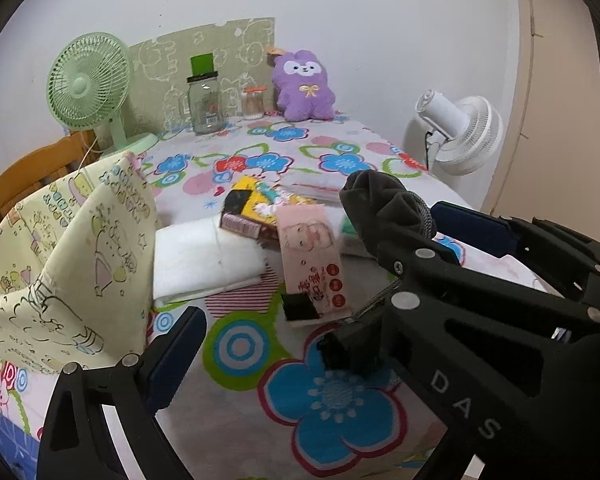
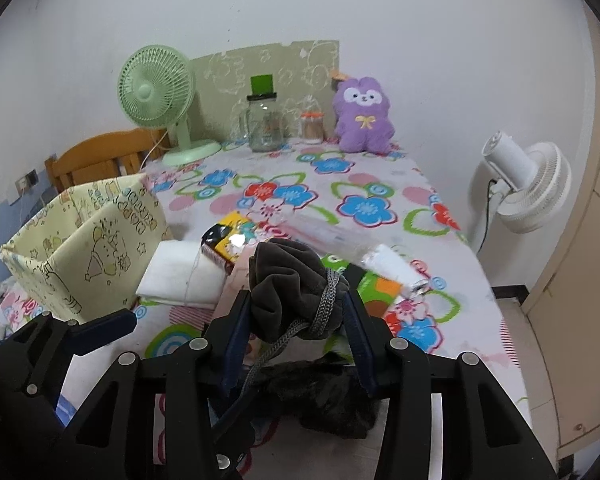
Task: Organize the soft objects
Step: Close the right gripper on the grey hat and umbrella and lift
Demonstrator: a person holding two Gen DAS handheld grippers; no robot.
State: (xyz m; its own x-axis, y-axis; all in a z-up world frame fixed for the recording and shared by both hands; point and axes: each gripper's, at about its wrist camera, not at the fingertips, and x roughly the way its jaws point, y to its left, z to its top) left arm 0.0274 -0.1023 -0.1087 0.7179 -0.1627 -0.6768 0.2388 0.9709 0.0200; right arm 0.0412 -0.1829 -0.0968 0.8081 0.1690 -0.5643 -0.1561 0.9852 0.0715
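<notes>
My right gripper (image 2: 296, 320) is clamped on the dark grey velvety drawstring pouch (image 2: 288, 280), its 2 blue-padded fingers (image 2: 236, 328) squeezing the gathered neck where the grey braided cord (image 2: 327, 300) is knotted. I hold it there because the neck is the firmest part; the rest is limp and would slip. The pouch hangs clear above the flower-print tablecloth (image 2: 363, 208), with another dark fabric piece (image 2: 331, 400) lying on the cloth below my fingers.

My left gripper (image 1: 319, 280) stands wide apart and holds nothing. It waits just beside the pale yellow cartoon-print fabric storage box (image 1: 72, 264), probably to steady that floppy wall when I drop things in.

The box sits open at the table's left edge, near the folded white cloth (image 1: 204, 260) and the pink printed tissue packet (image 1: 315, 264); I judge it is where the soft things go. The purple plush bunny (image 1: 303, 86) leans against the wall, well apart from me.
</notes>
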